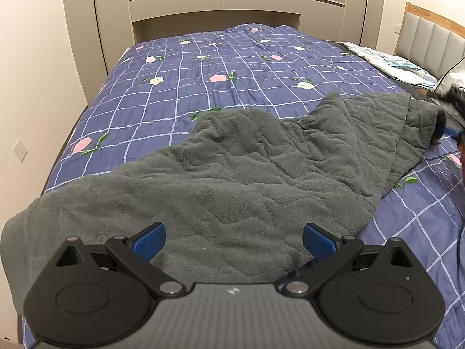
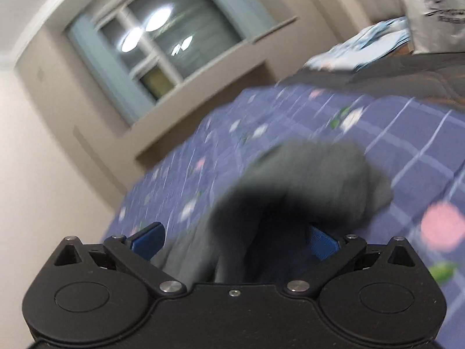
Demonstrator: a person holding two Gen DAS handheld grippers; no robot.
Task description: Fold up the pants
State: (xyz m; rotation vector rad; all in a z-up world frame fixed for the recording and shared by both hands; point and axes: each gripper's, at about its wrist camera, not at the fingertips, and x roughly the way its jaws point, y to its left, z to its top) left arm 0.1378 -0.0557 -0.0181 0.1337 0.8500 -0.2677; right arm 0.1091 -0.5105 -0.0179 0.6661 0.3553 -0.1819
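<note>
Dark grey fleece pants (image 1: 232, 168) lie spread across the blue bedspread, running from the near left to the far right. My left gripper (image 1: 234, 240) is open just above their near end, blue pads wide apart and holding nothing. The pants' far end (image 1: 427, 116) is bunched and raised next to a blurred black-and-blue shape at the right edge. The right wrist view is motion-blurred. In it my right gripper (image 2: 234, 240) is open, with a bunched end of the pants (image 2: 305, 174) lying between and beyond its spread fingers.
The blue checked bedspread (image 1: 203, 67) with pink and white flowers covers the bed. Folded pale blue bedding (image 1: 392, 61) lies by the padded headboard (image 1: 430, 37). A white bag (image 2: 436, 8) stands at the far right. The wall (image 1: 29, 87) borders the bed's left side.
</note>
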